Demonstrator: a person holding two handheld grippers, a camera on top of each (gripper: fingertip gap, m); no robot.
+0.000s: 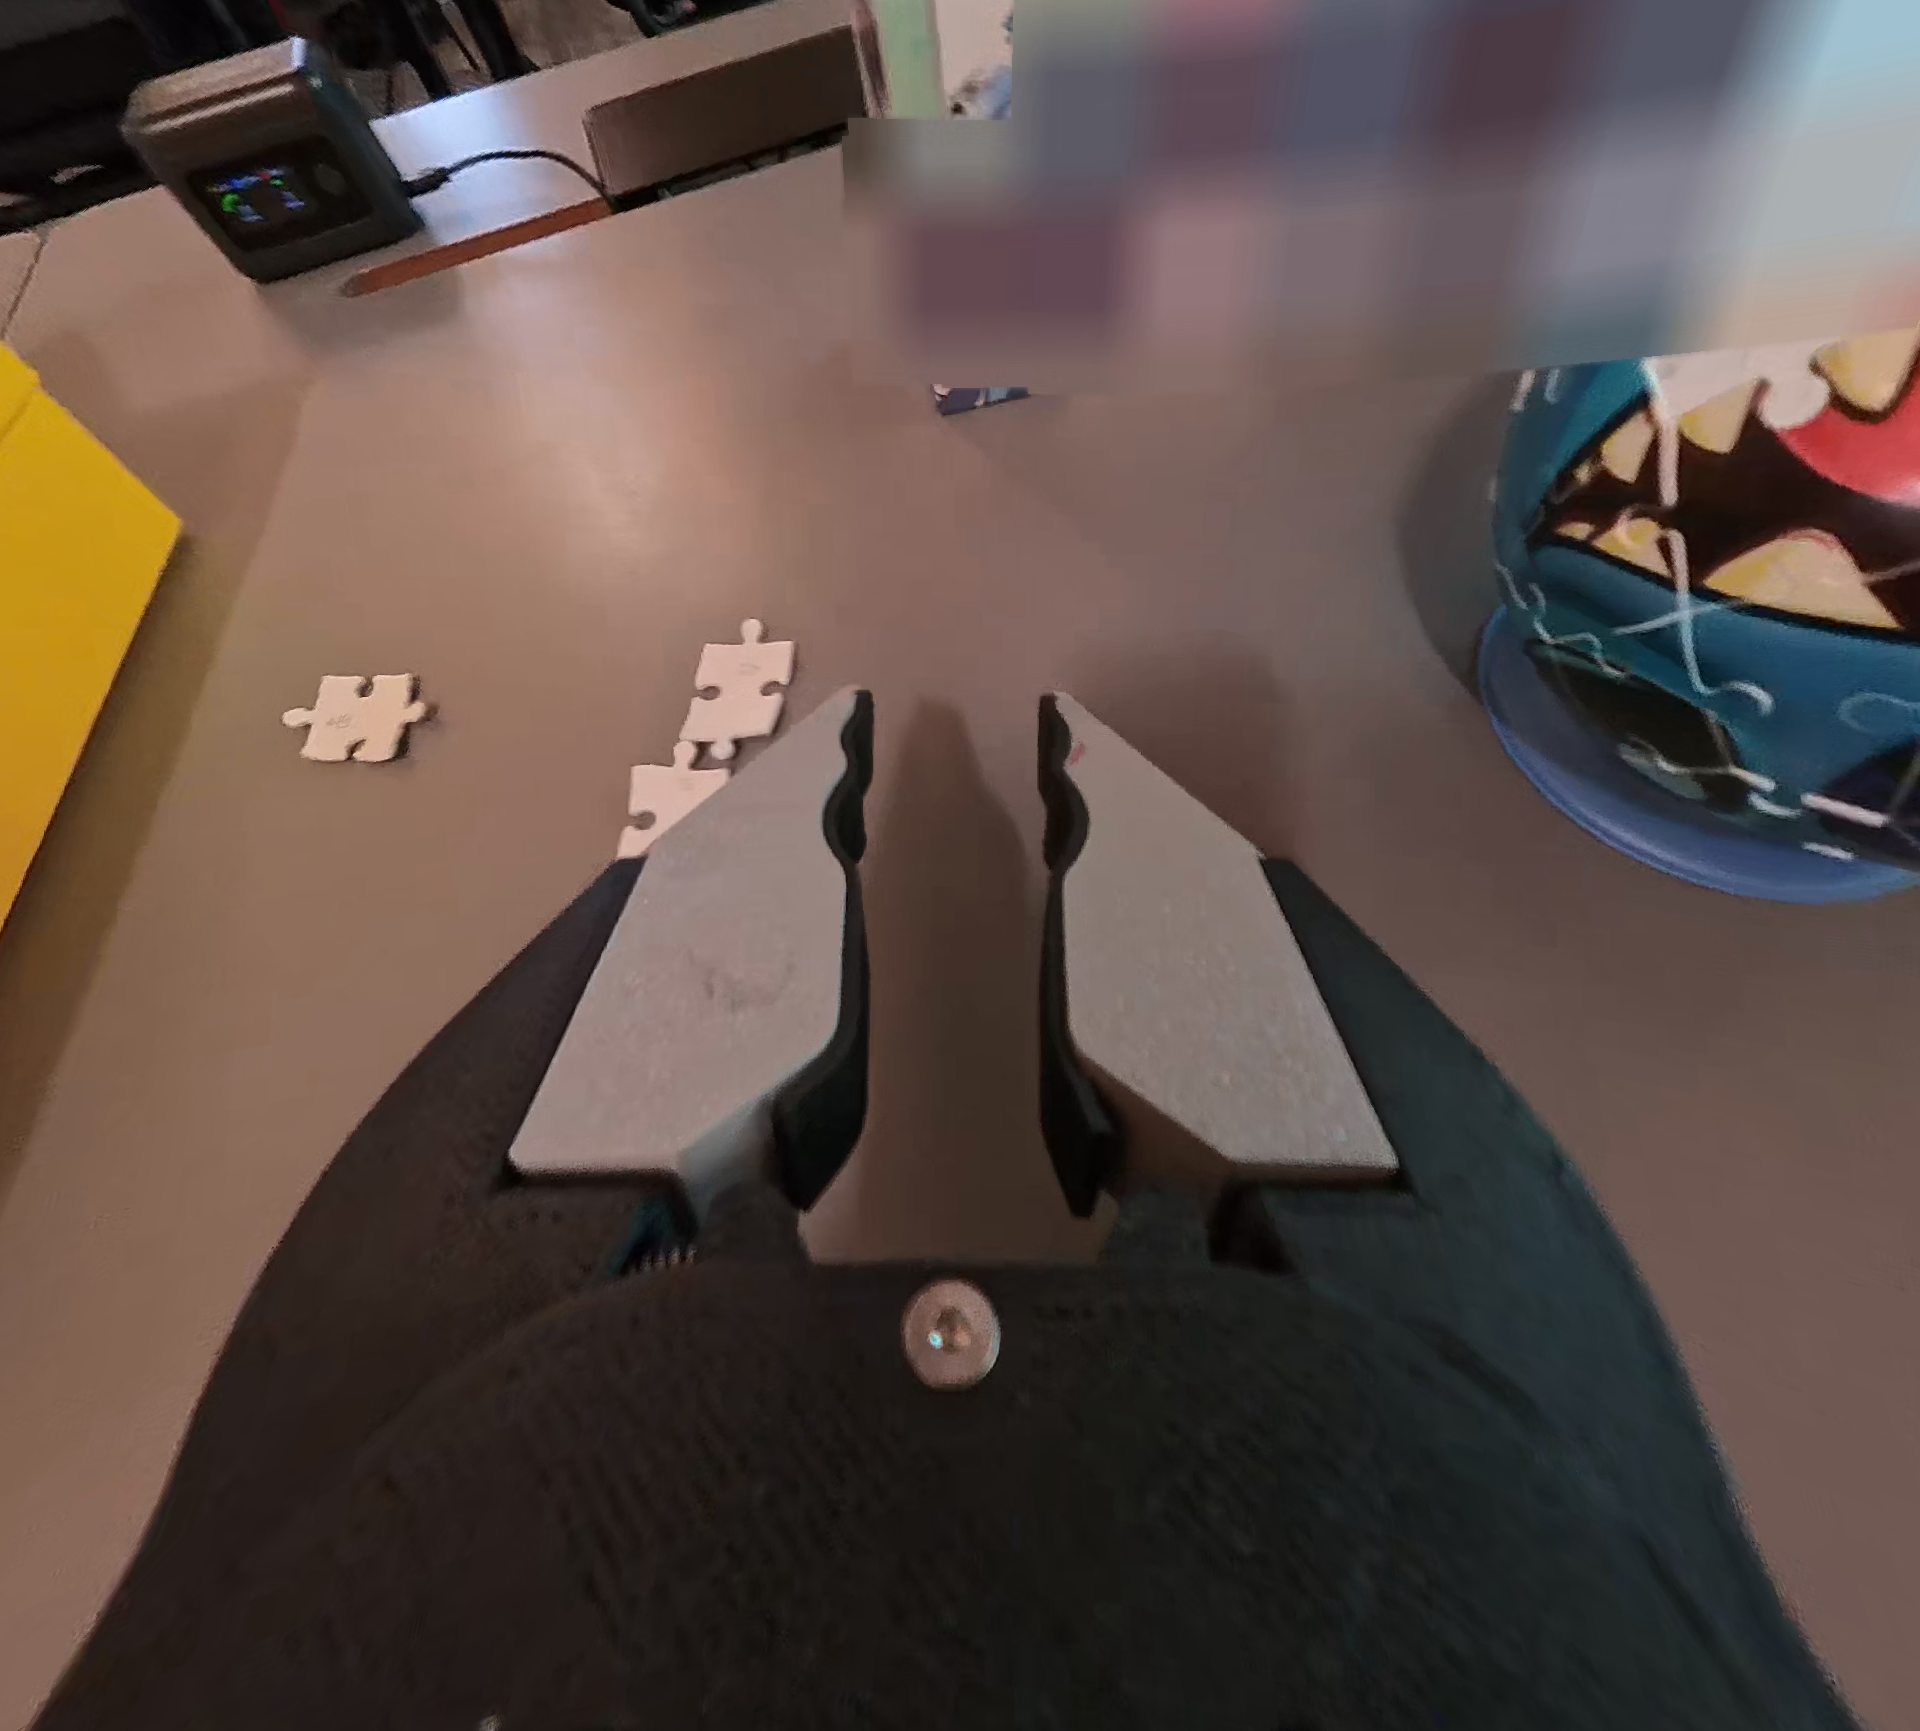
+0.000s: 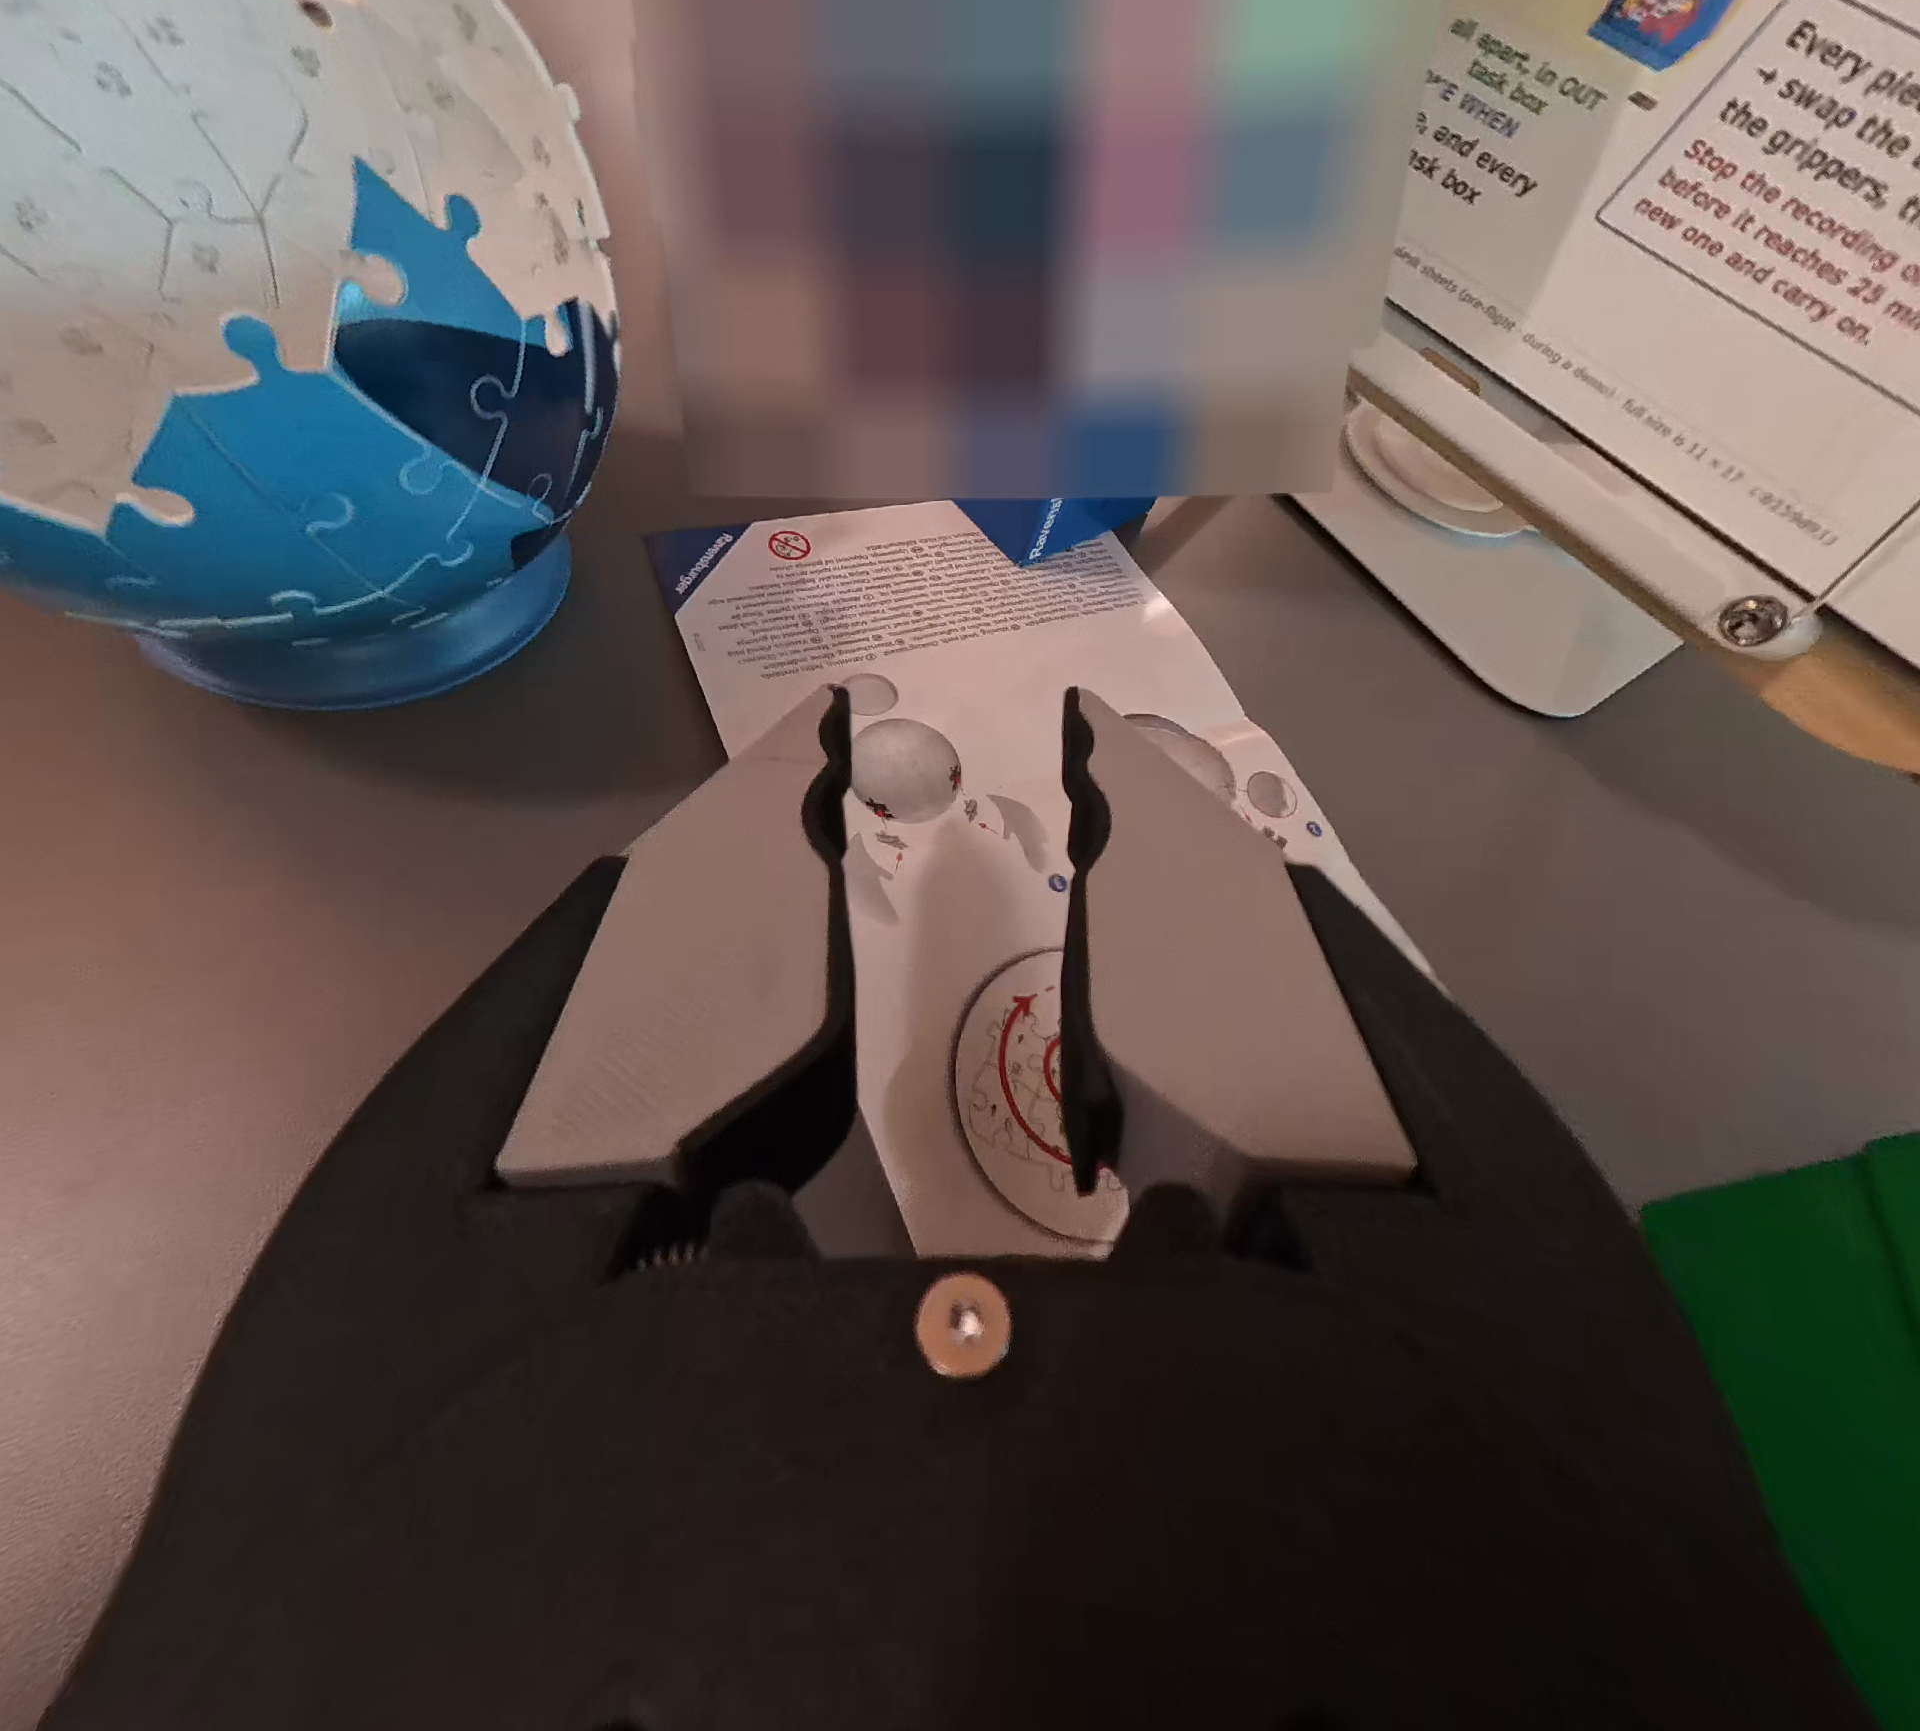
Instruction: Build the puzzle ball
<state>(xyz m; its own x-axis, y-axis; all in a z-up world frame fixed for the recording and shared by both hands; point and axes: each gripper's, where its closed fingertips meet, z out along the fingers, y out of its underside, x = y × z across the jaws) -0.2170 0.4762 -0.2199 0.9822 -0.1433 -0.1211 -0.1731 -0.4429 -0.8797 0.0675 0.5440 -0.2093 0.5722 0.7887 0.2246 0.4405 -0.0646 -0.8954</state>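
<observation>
We list: left gripper (image 1: 954,705) and right gripper (image 2: 951,699) parted, empty; puzzle pieces (image 1: 732,694) beside left's tip; puzzle ball (image 2: 281,310) left of right's.

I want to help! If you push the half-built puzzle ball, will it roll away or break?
The puzzle ball sits in a blue ring stand, so it probably won't roll. Its top is open with jagged loose edges, so a hard push could likely pop pieces off. It looks hollow, probably light.

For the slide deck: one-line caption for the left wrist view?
Open left gripper above table, loose puzzle pieces left, puzzle ball right.
</observation>
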